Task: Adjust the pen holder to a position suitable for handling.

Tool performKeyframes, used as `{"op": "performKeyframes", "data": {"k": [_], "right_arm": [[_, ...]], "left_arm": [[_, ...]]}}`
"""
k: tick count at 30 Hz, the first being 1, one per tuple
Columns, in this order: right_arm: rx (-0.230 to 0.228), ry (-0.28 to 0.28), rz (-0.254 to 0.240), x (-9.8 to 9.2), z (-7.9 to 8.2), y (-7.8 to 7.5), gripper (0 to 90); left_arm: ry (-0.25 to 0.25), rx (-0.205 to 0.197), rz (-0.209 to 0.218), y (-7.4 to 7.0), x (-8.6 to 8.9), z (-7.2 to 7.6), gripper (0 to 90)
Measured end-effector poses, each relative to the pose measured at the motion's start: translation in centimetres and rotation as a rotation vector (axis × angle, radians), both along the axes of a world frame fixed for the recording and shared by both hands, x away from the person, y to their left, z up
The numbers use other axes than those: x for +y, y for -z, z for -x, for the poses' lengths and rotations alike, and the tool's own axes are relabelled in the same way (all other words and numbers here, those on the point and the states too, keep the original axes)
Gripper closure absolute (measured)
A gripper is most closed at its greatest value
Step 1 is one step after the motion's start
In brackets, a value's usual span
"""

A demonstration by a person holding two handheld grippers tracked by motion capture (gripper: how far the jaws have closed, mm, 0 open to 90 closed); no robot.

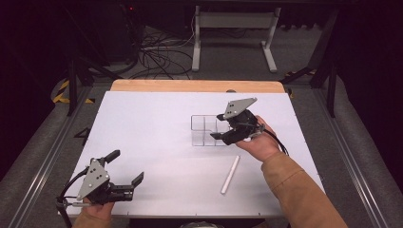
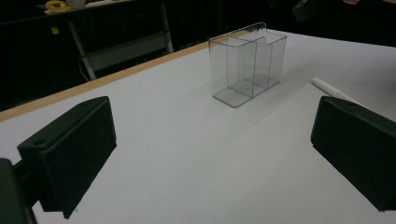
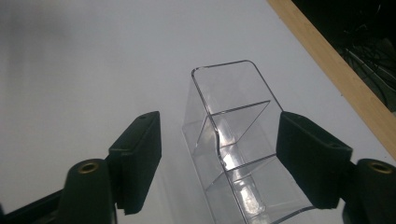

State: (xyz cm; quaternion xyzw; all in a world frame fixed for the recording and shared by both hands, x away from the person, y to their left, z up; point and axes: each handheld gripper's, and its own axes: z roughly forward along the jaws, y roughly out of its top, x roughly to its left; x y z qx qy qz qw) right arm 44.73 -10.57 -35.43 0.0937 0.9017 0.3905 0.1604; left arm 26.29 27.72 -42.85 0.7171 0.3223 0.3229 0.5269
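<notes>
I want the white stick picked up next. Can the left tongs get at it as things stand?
Probably yes: the left tongs stand open and empty, and only bare white table top lies between them and the white cylindrical stick; the clear plastic compartment box stands farther back.

High view: fixed overhead on the person's side, facing forward and down, takes in the whole white table [image 1: 142, 142], floor and desk legs along the top of frame. Left gripper view: sits low near the table's surface, looks across it to the clear divided box [image 2: 247, 63] in the upper centre, mid-distance; white stick [image 2: 334, 91] at right. Right gripper view: close above the same box [image 3: 238, 149], angled down, box at lower centre, wooden table edge [image 3: 336, 70] running down the upper right. All three share the box; high view has it at centre [image 1: 206, 130] and the stick at lower centre [image 1: 230, 175].
</notes>
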Motion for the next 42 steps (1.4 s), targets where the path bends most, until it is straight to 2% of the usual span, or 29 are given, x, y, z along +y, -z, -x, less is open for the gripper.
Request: {"op": "performKeyframes", "data": {"k": [5,9,10,11,12,13,18,19,42], "right_arm": [[0.029,-0.006,0.022,0.5,-0.6,0.2,36.9],[0.063,-0.011,0.076,1.5,-1.5,0.9,39.1],[0.063,-0.011,0.076,1.5,-1.5,0.9,39.1],[0.067,-0.013,0.103,1.9,-1.7,1.1,40.3],[0.067,-0.013,0.103,1.9,-1.7,1.1,40.3],[0.064,-0.019,0.133,2.3,-1.9,1.4,42.3],[0.062,-0.020,0.167,2.8,-2.3,1.8,45.9],[0.054,-0.014,0.192,3.0,-2.5,2.0,47.9],[0.062,-0.028,0.322,5.4,-3.3,4.3,62.5]], "left_arm": [[0.000,0.000,-0.001,0.0,0.0,0.0,0.9],[0.000,0.001,-0.003,0.0,0.0,0.0,0.9],[0.000,0.001,-0.005,0.0,0.0,0.0,0.9],[-0.002,0.000,-0.004,0.0,0.0,0.0,0.9],[-0.002,0.001,-0.002,0.0,0.1,-0.1,0.9],[-0.001,0.002,0.001,0.1,0.1,-0.1,0.9],[-0.001,0.003,0.001,0.1,0.1,-0.1,0.9],[0.000,0.003,0.002,0.1,0.1,-0.1,0.9],[0.003,0.005,0.003,0.1,0.2,-0.2,1.0]]}}
